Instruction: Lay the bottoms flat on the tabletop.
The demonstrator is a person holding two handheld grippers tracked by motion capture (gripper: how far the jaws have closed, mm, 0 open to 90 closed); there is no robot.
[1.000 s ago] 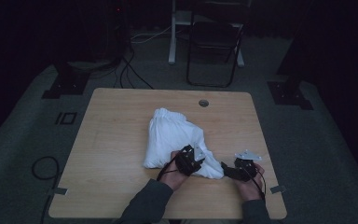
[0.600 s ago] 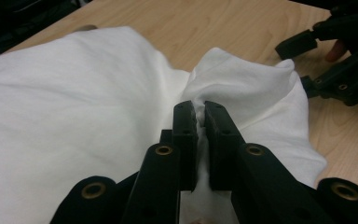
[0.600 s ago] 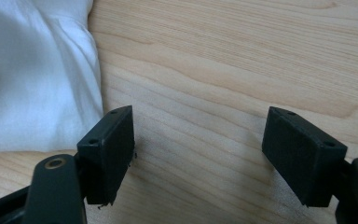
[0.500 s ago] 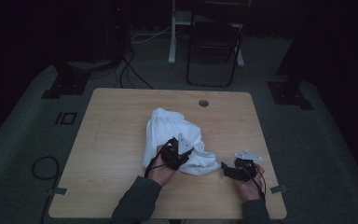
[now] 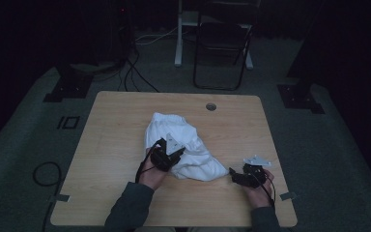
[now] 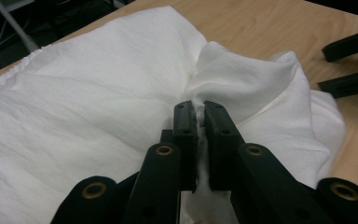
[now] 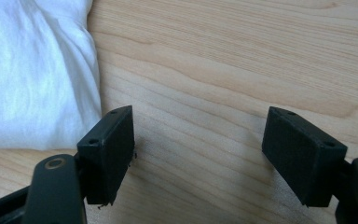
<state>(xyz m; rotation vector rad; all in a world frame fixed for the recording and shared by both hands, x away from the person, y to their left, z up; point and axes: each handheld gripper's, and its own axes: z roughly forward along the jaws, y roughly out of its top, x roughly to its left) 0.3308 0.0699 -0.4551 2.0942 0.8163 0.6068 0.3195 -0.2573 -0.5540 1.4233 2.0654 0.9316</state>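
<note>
Both left gripper (image 6: 199, 128) fingers (image 6: 185, 135) pinch a fold of white cloth (image 6: 88, 93).

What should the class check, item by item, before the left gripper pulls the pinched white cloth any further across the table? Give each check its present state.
1. Left gripper has a firm pinch on the white cloth: ok, a fold sits between its closed jaws.
2. Right gripper is free to help: ok, jaws wide open with nothing between them, over bare wood.
3. Right gripper is off the cloth: ok, the cloth's edge lies just beside its jaws.
4. Cloth lies fully on the table: ok, no edge hangs over.
5. How many layers are pinched: cannot tell, the fold is bunched.
6. Path is free of other things: ok, bare wood around the cloth.
</note>
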